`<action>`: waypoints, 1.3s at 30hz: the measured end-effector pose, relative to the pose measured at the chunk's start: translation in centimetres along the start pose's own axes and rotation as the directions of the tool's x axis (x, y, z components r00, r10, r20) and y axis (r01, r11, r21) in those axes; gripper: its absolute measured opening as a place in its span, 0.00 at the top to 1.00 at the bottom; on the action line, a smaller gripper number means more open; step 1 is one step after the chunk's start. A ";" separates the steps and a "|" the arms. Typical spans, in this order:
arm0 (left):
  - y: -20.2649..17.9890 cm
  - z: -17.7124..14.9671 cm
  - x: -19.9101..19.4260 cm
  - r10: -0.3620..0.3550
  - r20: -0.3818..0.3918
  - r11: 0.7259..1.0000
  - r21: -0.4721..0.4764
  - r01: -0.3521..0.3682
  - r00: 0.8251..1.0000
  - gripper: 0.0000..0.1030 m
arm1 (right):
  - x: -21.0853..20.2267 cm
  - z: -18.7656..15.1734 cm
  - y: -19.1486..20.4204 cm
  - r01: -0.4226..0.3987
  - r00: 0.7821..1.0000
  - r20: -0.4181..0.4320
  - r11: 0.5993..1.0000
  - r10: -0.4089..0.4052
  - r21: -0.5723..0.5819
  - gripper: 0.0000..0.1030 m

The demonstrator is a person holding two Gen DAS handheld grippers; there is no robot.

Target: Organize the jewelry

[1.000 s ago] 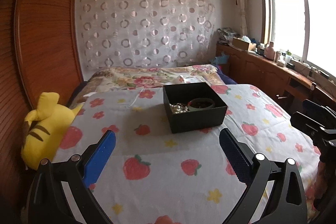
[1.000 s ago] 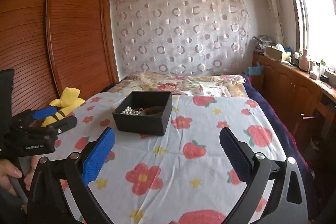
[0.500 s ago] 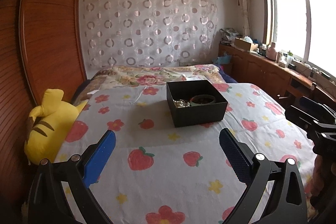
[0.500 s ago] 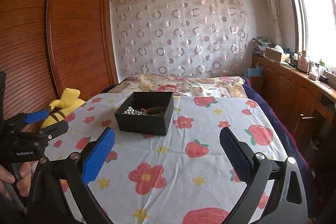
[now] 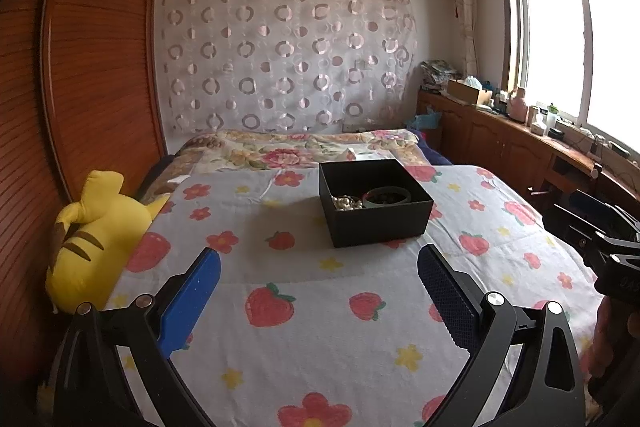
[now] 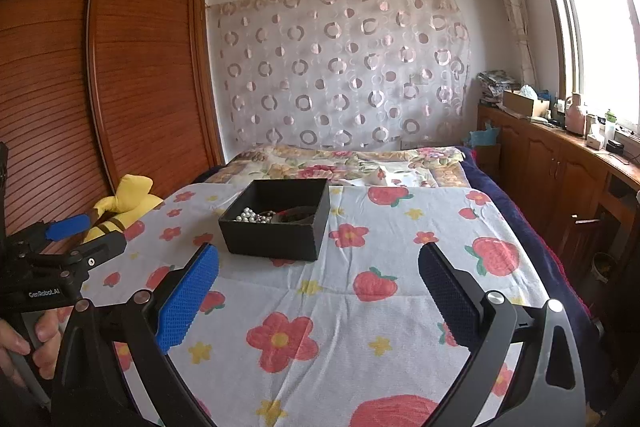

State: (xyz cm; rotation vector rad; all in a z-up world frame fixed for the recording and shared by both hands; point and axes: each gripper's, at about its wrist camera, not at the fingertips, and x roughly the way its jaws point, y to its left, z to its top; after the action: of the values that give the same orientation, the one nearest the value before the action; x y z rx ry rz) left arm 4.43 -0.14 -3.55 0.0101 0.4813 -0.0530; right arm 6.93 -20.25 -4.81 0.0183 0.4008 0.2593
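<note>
Now | both tools released | black box [image 5: 376,203] mid-bed, clear of edges

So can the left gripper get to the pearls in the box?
Probably yes. The left gripper is open and empty, the black box has no lid, and only bare bedspread lies between. The pearls sit beside a bangle, behind the near wall.

Both grippers [image 5: 318,291] [image 6: 318,291] — jaws wide.
</note>
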 end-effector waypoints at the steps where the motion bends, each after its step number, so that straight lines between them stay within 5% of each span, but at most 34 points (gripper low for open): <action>1: 0.0 0.0 0.0 0.000 0.001 1.000 0.000 0.000 1.000 0.07 | -0.1 0.1 0.0 0.000 1.000 -0.001 1.000 0.000 0.001 0.02; 39: -0.3 0.4 -0.7 0.011 0.018 1.000 0.010 -0.011 1.000 0.07 | -0.1 -0.2 -0.4 0.000 1.000 0.003 1.000 0.000 0.003 0.02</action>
State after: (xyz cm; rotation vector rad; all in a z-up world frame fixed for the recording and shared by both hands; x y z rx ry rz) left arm 4.02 -0.38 -2.87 0.0223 0.4634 -0.0445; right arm 6.84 -20.65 -4.99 0.0218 0.3985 0.2591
